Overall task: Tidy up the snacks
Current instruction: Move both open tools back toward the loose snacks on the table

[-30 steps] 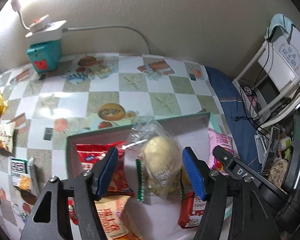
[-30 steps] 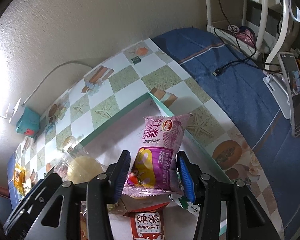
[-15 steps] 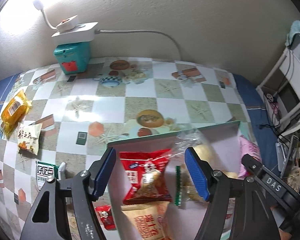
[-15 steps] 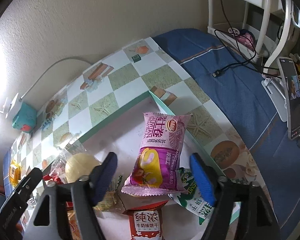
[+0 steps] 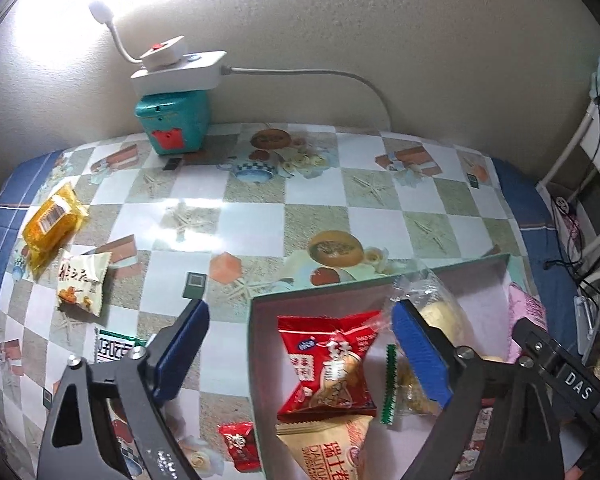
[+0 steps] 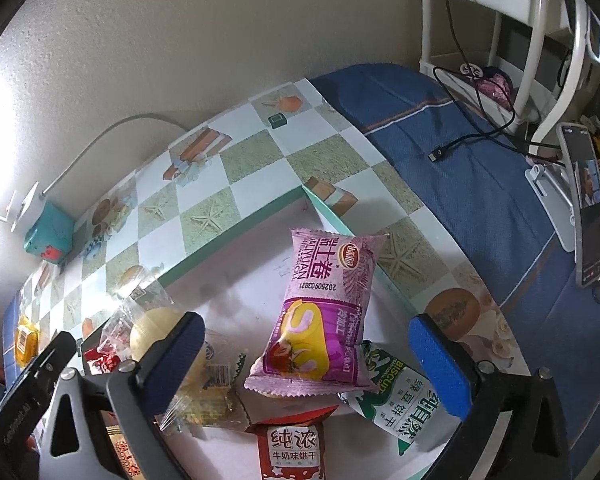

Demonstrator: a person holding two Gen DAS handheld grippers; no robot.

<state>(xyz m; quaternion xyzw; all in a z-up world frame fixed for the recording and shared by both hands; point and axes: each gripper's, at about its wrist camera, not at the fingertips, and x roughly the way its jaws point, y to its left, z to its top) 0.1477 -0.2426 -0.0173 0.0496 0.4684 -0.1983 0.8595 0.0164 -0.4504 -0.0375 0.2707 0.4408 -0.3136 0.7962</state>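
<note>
1. My right claw (image 6: 308, 364) is spread wide and its jaws are opening; the purple snack packet (image 6: 324, 312) lies between them, but the pads do not touch it.
2. My left claw (image 5: 300, 354) is also spread and opening. It stands over the near left wall of the box (image 5: 256, 360), and the red snack packet (image 5: 328, 364) lies between its jaws, not pinched.
3. In the right view, a red biscuit packet (image 6: 292, 444) and a green-and-white biscuit packet (image 6: 404, 396) lie just under the purple one, which leans on them.
4. A round bun in a clear wrapper (image 5: 440, 312) lies inside the box, just behind my left claw's right finger.
5. A beige packet (image 5: 332, 448) lies in the box below the red one, touching it.
6. Outside the box, on the checkered surface (image 5: 260, 208), a small red candy (image 5: 238, 444) lies near the box wall.
7. Farther left lie a white-green packet (image 5: 114, 348), a cream snack packet (image 5: 82, 282) and a yellow packet (image 5: 52, 228).
8. Farthest, at the wall, stands a teal box (image 5: 174, 126) with a white power strip (image 5: 178, 74) on top.
</note>
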